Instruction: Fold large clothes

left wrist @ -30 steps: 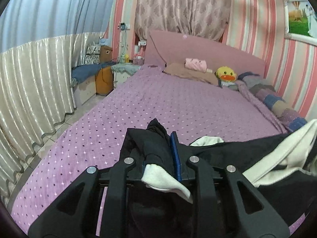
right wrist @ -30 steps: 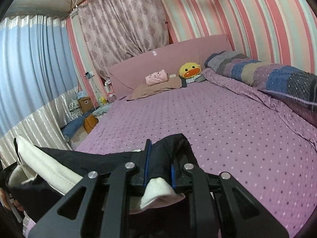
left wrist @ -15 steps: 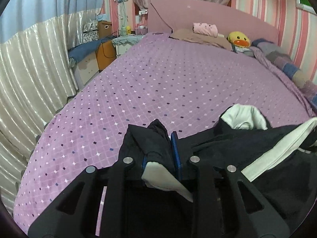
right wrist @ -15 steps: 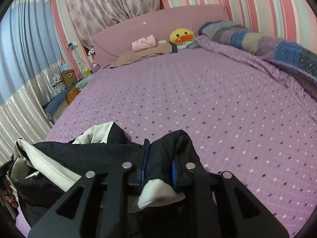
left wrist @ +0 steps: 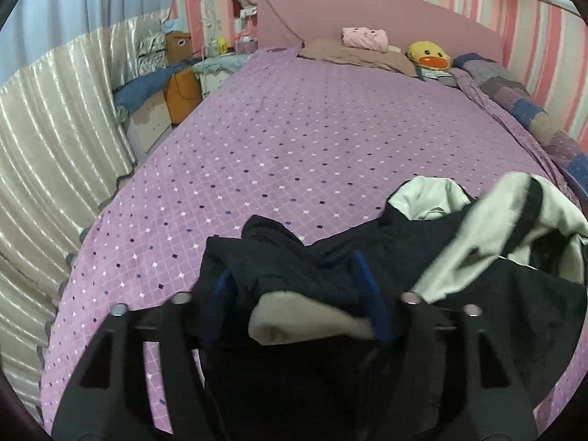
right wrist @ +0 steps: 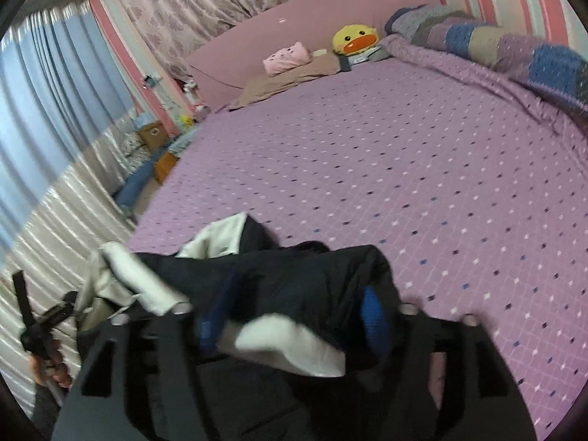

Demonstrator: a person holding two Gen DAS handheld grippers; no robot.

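Lying bunched at the near edge of the purple diamond-patterned bedspread (left wrist: pixel 312 154), the large black garment with off-white lining (left wrist: pixel 367 253) stretches between the two grippers. In the left wrist view, the left gripper (left wrist: pixel 297 294) has its jaws opening; the blue pads (left wrist: pixel 371 305) stand wide apart, and a fold of the black cloth with a pale cuff sits loosely between them without being pressed. To the right of that fold, more of the garment heaps up, showing pale lining crossed by a black strap.

In the right wrist view, the right gripper (right wrist: pixel 294 308) likewise has its jaws opening, its blue pads spread on either side of another black fold with a pale cuff, which rests slack between them. At the lower left of this view a hand (right wrist: pixel 47 367) grips the handle of the other tool.

At the far end of the bed, a yellow duck plush (right wrist: pixel 354 38) and a pink folded cloth (right wrist: pixel 286 58) lie against the pink headboard (left wrist: pixel 367 11). A patchwork quilt roll (right wrist: pixel 496 42) runs along the striped wall.
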